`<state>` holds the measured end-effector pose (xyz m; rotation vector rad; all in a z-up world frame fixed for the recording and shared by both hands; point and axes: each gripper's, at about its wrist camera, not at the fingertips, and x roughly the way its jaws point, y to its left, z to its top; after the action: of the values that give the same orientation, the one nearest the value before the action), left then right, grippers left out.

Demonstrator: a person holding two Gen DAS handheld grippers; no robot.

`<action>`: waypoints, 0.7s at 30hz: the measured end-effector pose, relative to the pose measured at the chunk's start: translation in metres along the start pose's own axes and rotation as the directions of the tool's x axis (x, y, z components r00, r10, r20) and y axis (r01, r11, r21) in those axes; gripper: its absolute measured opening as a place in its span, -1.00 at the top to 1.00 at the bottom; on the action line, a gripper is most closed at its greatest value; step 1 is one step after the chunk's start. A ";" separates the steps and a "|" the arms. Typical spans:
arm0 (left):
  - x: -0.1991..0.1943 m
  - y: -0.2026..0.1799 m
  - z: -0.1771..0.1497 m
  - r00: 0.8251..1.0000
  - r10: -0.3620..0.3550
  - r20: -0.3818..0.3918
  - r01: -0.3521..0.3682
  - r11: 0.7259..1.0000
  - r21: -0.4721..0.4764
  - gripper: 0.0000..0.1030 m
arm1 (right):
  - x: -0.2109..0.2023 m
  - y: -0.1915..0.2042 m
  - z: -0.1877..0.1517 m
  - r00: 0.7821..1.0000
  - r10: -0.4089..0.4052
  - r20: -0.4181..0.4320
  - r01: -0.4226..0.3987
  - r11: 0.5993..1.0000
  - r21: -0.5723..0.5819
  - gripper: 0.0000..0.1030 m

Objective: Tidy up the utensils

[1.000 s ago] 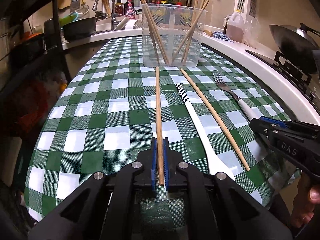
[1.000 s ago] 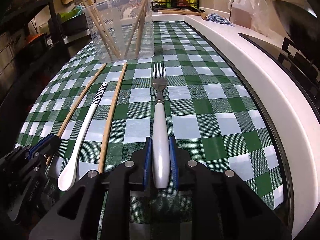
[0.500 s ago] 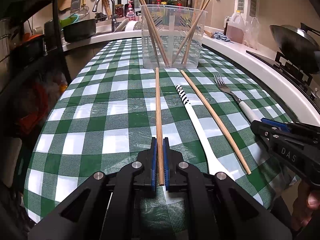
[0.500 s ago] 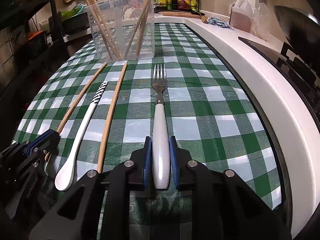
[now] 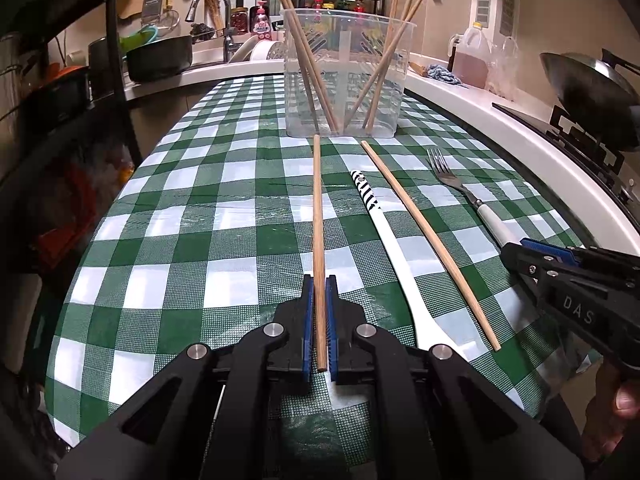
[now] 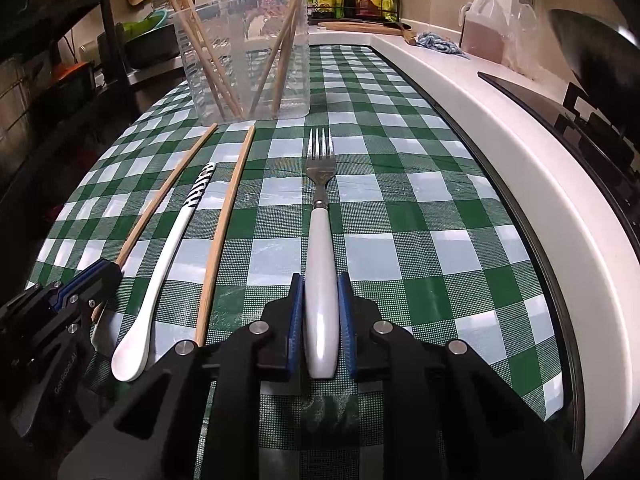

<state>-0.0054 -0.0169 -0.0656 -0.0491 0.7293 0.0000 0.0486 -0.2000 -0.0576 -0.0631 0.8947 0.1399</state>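
Left gripper (image 5: 319, 280): jaws clamped on chopstick (image 5: 317, 216), pointing 12 o'clock at tub (image 5: 346, 80)
Right gripper (image 6: 321, 278): jaws pinching fork (image 6: 320, 240) handle, flat on checkered surface (image 6: 420, 216)
Spoon (image 6: 168, 264): lying between the two loose chopsticks

My two views are evenly lit by warm indoor light from above; the far kitchen stays dim and brownish. Sheen and pale glare lie on the checked tablecloth (image 5: 224, 216) and on the clear container (image 5: 346, 76). Shadows are soft and short. Fisheye bending curves the counter edge (image 6: 500, 152) and darkens the corners. Focus is sharp centrally, with no motion blur.
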 end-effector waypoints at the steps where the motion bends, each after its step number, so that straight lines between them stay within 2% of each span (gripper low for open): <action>1: -0.001 0.000 0.000 1.000 0.001 0.004 -0.001 1.000 -0.002 0.89 | -0.001 0.000 0.000 1.000 0.001 0.000 -0.001 1.000 0.001 0.66; 13: -0.046 0.005 0.013 0.990 0.002 0.141 -0.004 1.000 0.009 0.89 | -0.047 -0.002 0.015 0.993 0.013 0.116 -0.011 1.000 -0.016 0.66; 21: -0.072 0.009 0.023 0.976 0.000 0.217 -0.002 1.000 0.007 0.89 | -0.072 -0.009 0.022 0.989 0.032 0.145 -0.028 0.999 -0.025 0.66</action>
<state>-0.0439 -0.0055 -0.0007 -0.0409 0.5109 0.0037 0.0224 -0.2135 0.0128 -0.0604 0.7487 0.1809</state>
